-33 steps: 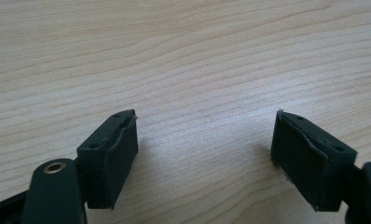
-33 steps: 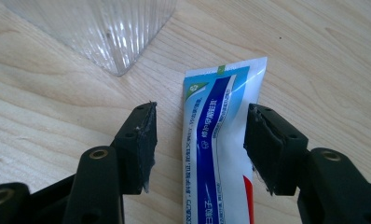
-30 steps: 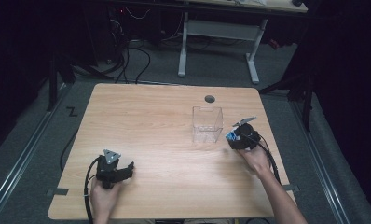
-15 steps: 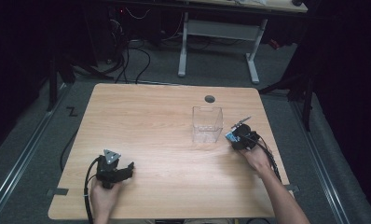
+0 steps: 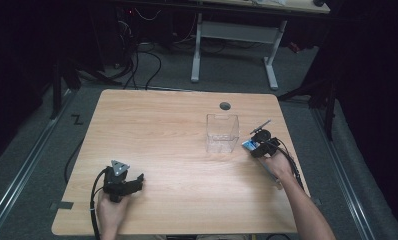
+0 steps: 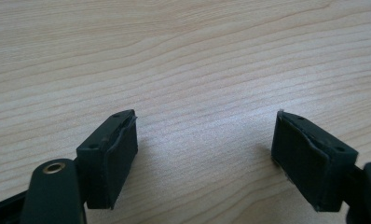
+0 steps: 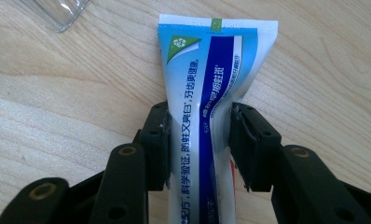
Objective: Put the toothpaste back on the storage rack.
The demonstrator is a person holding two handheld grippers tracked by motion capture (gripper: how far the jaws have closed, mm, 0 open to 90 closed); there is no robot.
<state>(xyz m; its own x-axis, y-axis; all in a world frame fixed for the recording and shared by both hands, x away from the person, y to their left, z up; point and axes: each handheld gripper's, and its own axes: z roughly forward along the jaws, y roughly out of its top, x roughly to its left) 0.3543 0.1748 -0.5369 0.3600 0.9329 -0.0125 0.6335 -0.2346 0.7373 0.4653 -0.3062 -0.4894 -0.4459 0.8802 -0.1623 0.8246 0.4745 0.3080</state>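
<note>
The toothpaste tube [image 7: 207,93] is a flat plastic tube, white at the edges, with a light blue field and one dark blue band that runs along its length. On it there are lines of white and blue Chinese characters, a green corner patch with a small white sign, and a small green square at the crimped flat end. It lies on the wooden table [image 5: 162,130], just to the right of the clear plastic box [image 5: 222,132], near the right edge of the table.

The right gripper [image 7: 198,140] has just been closing its jaws, and the tube is between them: both black pads touch the sides of the tube at its middle, and the tube looks a little narrower there.

The left gripper [image 6: 204,154] rests far to the left of the box, near the front edge. Its jaws stand wide apart with only bare wood between them.
</note>
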